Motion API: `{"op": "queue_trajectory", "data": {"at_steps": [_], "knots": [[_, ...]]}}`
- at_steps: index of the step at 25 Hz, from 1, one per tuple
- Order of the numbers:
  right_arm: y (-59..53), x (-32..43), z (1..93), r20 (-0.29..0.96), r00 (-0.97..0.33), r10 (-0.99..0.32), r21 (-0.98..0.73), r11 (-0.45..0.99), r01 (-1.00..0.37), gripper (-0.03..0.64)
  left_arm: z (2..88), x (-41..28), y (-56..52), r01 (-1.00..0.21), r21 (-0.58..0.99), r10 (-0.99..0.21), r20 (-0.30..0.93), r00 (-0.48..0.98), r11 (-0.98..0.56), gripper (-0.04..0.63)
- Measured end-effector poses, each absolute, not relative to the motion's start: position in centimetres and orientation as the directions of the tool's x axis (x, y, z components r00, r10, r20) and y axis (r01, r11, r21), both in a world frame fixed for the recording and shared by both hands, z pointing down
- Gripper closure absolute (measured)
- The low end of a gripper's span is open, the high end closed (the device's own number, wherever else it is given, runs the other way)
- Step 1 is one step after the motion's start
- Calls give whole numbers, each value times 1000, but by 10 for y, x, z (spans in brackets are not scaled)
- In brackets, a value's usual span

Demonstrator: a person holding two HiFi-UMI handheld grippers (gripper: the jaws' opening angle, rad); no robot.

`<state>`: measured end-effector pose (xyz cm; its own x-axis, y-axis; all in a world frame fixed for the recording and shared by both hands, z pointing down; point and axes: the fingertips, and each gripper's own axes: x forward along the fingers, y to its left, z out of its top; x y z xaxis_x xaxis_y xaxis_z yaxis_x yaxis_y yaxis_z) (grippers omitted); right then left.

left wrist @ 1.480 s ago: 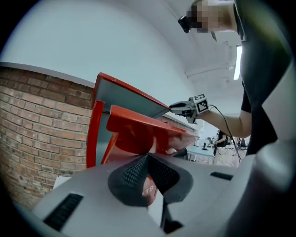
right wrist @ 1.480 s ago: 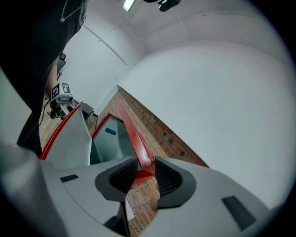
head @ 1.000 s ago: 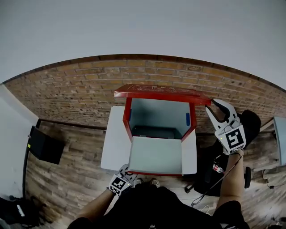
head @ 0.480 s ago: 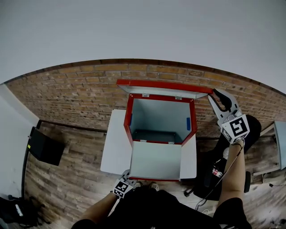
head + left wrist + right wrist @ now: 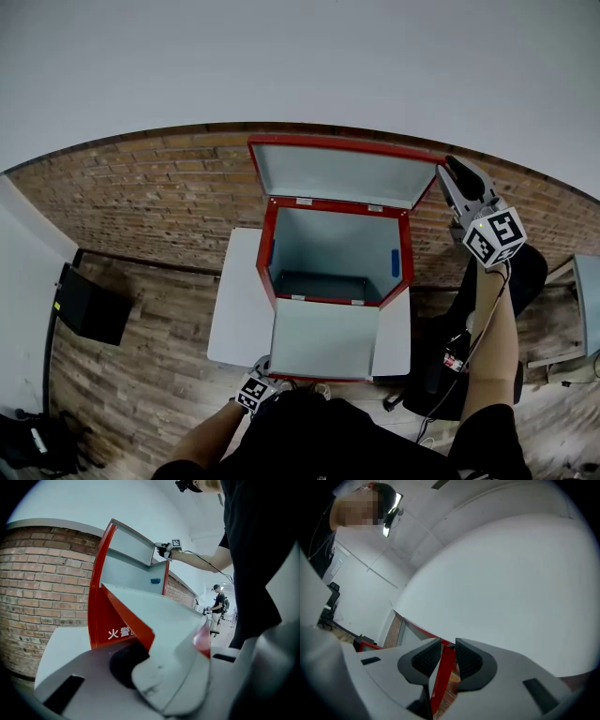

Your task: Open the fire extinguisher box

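**Tech A:** Location of the red metal fire extinguisher box [image 5: 333, 246] with pale grey lining?

**Tech B:** Stands on the white flat desk [image 5: 234, 300], backed against the brown brick wall [image 5: 141, 197]. Shows open at top and at front.

**Tech A:** Condition of the red-rimmed hinged top lid [image 5: 337, 173]?

**Tech B:** Stands raised over the rear edge, grey inner face turned toward the head view.

**Tech A:** And the front?

**Tech B:** Grey front panel [image 5: 323, 337] with red edging. Lies folded down and outward from the lower front edge, over the near side of the desk.

**Tech A:** Anything inside?

**Tech B:** Carries a small blue tag [image 5: 395, 263] on the right inner wall.

**Tech A:** State of the right tongs [image 5: 448, 175]?

**Tech B:** Clamped on the lid at its right-hand edge, with the red rim caught between the ribbed pads [image 5: 424, 660]. Have just been closing.

**Tech A:** State of the left tongs [image 5: 262, 367]?

**Tech B:** Closed on the near left corner of the front panel, low at the near edge of the desk.

**Tech A:** Surroundings?

**Tech B:** Wooden plank floor [image 5: 141, 375] below. Black rectangular case [image 5: 89, 305] on it, left of the desk and well apart. Second person [image 5: 218, 603] standing far off, seen in the left gripper view.
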<state>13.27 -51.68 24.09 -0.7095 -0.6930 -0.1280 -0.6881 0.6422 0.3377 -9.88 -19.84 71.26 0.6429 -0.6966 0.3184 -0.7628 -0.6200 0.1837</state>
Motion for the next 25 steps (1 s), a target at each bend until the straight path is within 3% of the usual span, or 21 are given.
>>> {"op": "queue_trajectory", "data": {"at_steps": [10, 25], "knots": [[-565, 132, 238, -215, -681, -700, 159, 663, -731, 512, 745, -99, -200, -760, 215, -661, 387, 643, -614, 548], [-540, 133, 244, -251, -627, -737, 196, 596, -779, 525, 801, -109, -206, -773, 246, -577, 544, 609, -584, 548]]}}
